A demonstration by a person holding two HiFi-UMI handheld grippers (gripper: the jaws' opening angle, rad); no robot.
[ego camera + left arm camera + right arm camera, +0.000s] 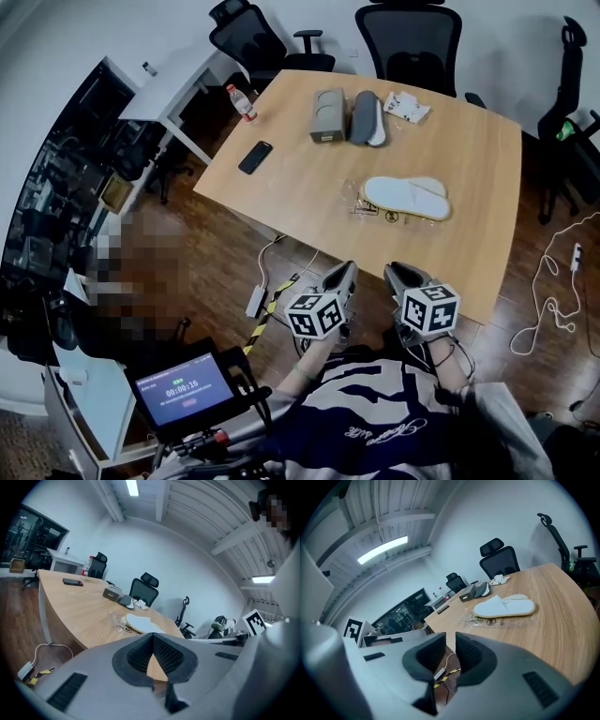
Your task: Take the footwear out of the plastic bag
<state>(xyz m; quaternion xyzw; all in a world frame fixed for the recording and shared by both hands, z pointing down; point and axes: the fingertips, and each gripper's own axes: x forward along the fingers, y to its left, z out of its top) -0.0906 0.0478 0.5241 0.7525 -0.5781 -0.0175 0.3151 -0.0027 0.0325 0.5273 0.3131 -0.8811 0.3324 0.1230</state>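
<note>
A white slipper (406, 198) (506, 606) (140, 623) lies flat on the wooden table (300, 187), with a crumpled clear plastic bag (368, 205) (487, 620) at its near-left side. Whether the slipper is partly inside the bag I cannot tell. Both grippers hang off the table's near edge, close to the person's body and well short of the slipper. My left gripper (345, 272) (152, 637) is shut with nothing in it. My right gripper (396, 273) (450, 644) shows a narrow gap between its pads, with nothing between them.
At the table's far side lie a grey slipper pair (367, 118), a grey box (327, 115) and a small packet (406, 106). A black phone (255, 157) and a bottle (241, 101) sit at the left. Office chairs (410, 42) ring the table. Cables (548, 309) and a power strip (255, 301) lie on the floor.
</note>
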